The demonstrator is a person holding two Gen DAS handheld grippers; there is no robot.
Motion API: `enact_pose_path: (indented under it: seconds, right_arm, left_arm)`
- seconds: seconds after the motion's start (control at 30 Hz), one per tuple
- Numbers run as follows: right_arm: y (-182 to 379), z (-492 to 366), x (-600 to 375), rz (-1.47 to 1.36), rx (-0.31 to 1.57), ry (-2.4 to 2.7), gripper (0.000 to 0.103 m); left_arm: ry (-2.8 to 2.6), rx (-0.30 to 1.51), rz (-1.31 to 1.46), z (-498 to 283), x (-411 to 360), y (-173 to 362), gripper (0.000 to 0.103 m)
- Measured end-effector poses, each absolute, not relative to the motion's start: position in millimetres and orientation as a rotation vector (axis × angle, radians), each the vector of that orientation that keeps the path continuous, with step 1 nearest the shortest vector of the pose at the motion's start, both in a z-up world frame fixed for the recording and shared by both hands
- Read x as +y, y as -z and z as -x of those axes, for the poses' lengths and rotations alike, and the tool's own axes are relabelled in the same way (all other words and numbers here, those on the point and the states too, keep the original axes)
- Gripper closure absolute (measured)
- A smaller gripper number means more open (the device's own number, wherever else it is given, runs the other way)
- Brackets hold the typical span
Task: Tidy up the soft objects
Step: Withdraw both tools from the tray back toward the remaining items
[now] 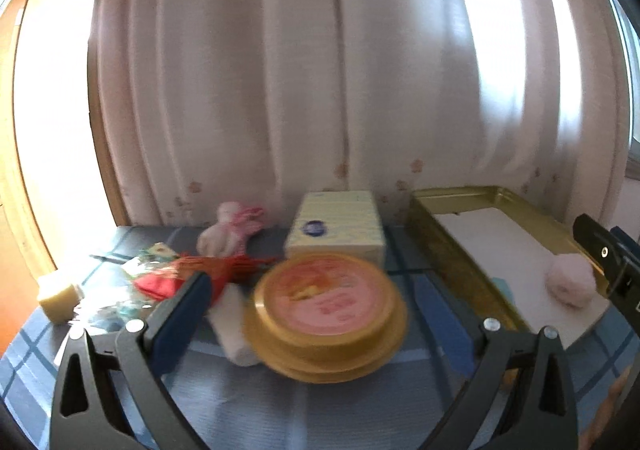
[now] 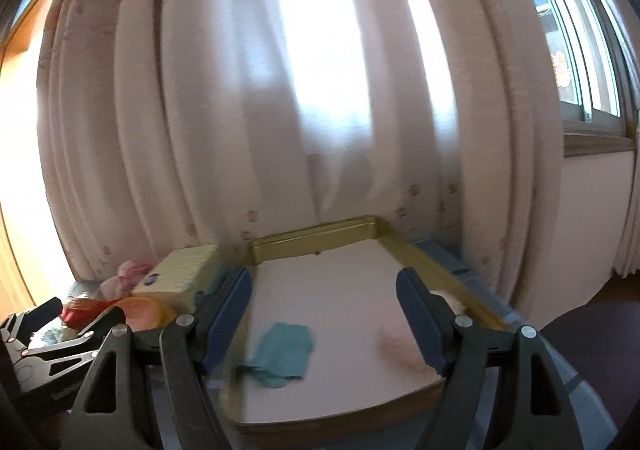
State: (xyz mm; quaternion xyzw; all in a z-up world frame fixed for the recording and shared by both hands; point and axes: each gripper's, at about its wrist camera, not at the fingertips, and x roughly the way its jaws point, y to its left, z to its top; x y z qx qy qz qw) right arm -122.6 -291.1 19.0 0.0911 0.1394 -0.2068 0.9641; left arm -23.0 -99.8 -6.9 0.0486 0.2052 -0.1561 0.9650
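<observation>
A gold tin tray point(image 2: 416, 250) with a white liner holds a teal cloth point(image 2: 282, 350) and a fluffy pink pom-pom point(image 1: 570, 284). My right gripper point(image 2: 324, 318) is open over the tray, above the cloth, with the pom-pom blurred by its right finger. My left gripper point(image 1: 320, 318) is open around a round gold tin with a pink lid point(image 1: 326, 314). A rolled white cloth point(image 1: 234, 324) lies beside the tin. A pink and white plush toy point(image 1: 232, 228) and a red tassel point(image 1: 224, 264) lie further back on the left.
A pale yellow box point(image 1: 340, 226) stands behind the round tin. A small cream block point(image 1: 58, 296) and crinkled plastic wrap point(image 1: 120, 298) lie at the left of the blue checked tablecloth point(image 1: 248, 406). White curtains hang close behind the table.
</observation>
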Motion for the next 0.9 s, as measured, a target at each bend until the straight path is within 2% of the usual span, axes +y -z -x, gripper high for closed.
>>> enact_pose_path:
  seconds: [0.53, 0.9]
  right_arm:
    - [-15, 82, -196, -0.155, 0.303, 0.267, 0.026]
    - [-10, 47, -121, -0.135, 0.369, 0.082, 0.026]
  left_arm:
    - [0.158, 0.411, -0.105, -3, -7, 8, 0.000]
    - [-0.018, 0.420, -0.071, -32, 91, 9, 0.000]
